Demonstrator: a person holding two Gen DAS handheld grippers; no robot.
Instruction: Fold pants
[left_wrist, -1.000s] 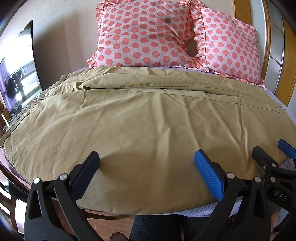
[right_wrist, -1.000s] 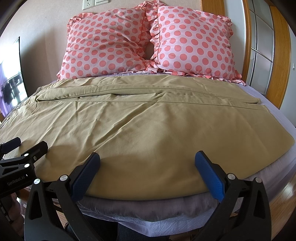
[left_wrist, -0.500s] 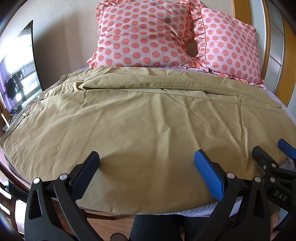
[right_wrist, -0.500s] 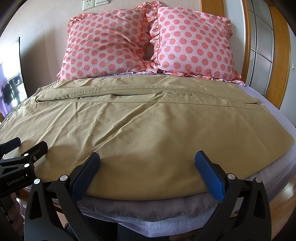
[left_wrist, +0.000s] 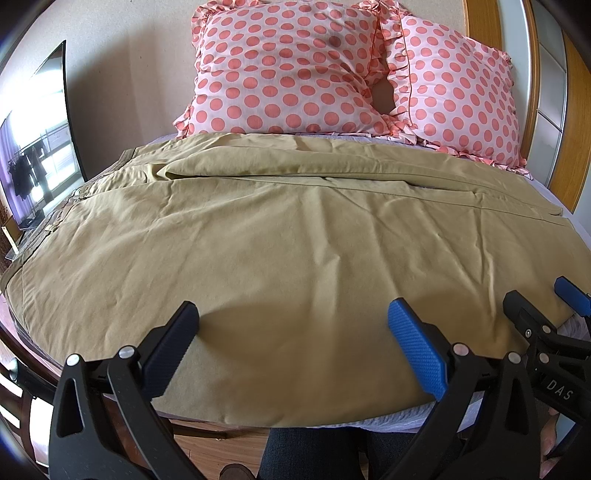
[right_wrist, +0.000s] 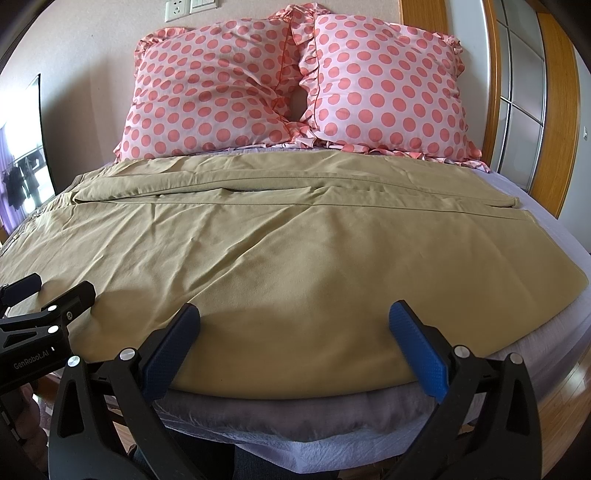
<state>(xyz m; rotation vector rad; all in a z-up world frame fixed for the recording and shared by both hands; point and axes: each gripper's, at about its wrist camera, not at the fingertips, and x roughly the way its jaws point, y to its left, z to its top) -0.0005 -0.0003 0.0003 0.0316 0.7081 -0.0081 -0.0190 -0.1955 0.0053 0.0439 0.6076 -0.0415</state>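
Note:
Khaki pants lie spread flat across the bed, waistband at the left, legs running to the right; they also fill the right wrist view. One leg lies beyond the other, with a seam line between them. My left gripper is open and empty, hovering just above the near edge of the pants. My right gripper is open and empty over the same near edge, further right. The right gripper shows at the left wrist view's right edge; the left gripper shows at the right wrist view's left edge.
Two pink pillows with red dots lean on the wall at the bed's head. A lilac sheet covers the bed. A wooden door frame stands right, a mirror left. Wood floor and the person's legs are below.

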